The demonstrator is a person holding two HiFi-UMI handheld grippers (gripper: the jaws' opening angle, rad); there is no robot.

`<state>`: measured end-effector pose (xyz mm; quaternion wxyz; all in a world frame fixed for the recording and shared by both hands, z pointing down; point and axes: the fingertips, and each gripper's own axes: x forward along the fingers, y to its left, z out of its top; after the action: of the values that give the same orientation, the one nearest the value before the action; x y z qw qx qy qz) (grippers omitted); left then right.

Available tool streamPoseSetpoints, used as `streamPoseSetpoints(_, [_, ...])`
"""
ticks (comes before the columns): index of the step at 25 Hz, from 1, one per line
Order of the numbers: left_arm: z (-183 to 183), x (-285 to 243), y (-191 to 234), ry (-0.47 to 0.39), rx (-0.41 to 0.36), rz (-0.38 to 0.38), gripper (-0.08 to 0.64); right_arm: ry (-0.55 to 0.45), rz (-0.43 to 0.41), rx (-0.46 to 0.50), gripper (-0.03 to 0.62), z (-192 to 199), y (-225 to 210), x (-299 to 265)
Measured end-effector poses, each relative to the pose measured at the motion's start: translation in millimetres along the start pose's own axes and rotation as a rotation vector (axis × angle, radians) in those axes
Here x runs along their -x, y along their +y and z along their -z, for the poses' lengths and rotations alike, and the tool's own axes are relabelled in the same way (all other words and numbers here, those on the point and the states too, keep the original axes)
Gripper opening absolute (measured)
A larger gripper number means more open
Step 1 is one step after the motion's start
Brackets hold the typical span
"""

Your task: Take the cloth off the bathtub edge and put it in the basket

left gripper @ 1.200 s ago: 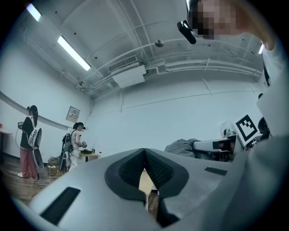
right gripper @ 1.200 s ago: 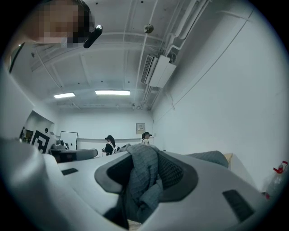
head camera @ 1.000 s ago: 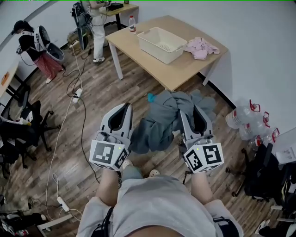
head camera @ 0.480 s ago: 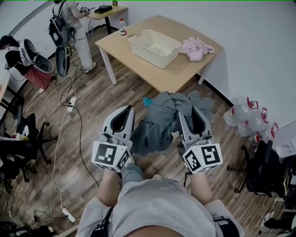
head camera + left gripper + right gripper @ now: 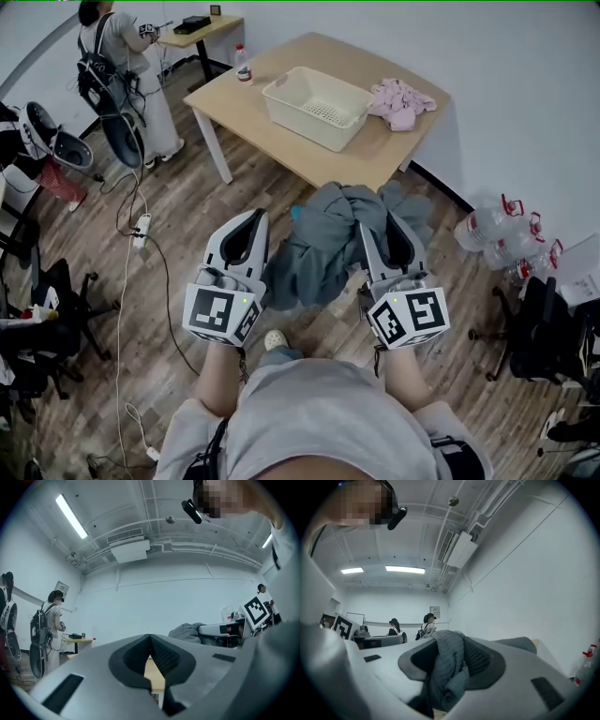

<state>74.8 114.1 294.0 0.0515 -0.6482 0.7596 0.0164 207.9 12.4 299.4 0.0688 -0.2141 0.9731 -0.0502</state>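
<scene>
Counter (image 5: 349, 165) is drifting nearer in your head view over this last second, so you're closing on the drop spot. Grey cloth (image 5: 328, 239) is riding along unchanged, bunched at the top in your right tool (image 5: 382, 225). It's hanging with its long axis pointing down at the floor, tail trailing toward your left tool (image 5: 253, 223). Basket (image 5: 305, 127) is waiting on the counter, well apart. Right tool is clamping wide on that bunch; left tool is sitting pinched together, carrying nothing.

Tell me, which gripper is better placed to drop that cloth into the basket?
Right. The right gripper grips the grey cloth; the left gripper is shut and empty. The basket sits ahead.
</scene>
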Motion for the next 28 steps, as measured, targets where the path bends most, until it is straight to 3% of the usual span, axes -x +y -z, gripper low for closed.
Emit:
streamPoseSetpoints(14, [12, -19, 106, -0.009, 0.009, 0.102, 0.014, -0.022, 0.112, -0.014, 0.160, 22, 46, -80])
streamPoseSetpoints(28, [42, -61, 156, 0.013, 0.077, 0.113, 0.014, 0.028, 0.167, -0.008, 0.160, 41, 29, -135])
